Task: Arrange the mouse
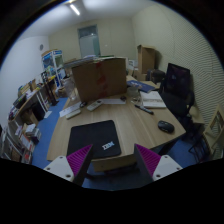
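A dark computer mouse (165,126) lies on the wooden table (135,122), to the right of a black mouse mat (96,137) with white lettering. My gripper (113,160) is held high above the table's near edge, with the mat just ahead of and between the fingers. The two purple pads (80,157) stand wide apart and nothing is between them. The mouse is ahead and well to the right of the right finger.
A large cardboard box (99,78) stands at the table's far side. Papers (152,99) lie at the right, beside a black office chair (178,88). Shelves with clutter (28,108) line the left wall. Blue floor surrounds the table.
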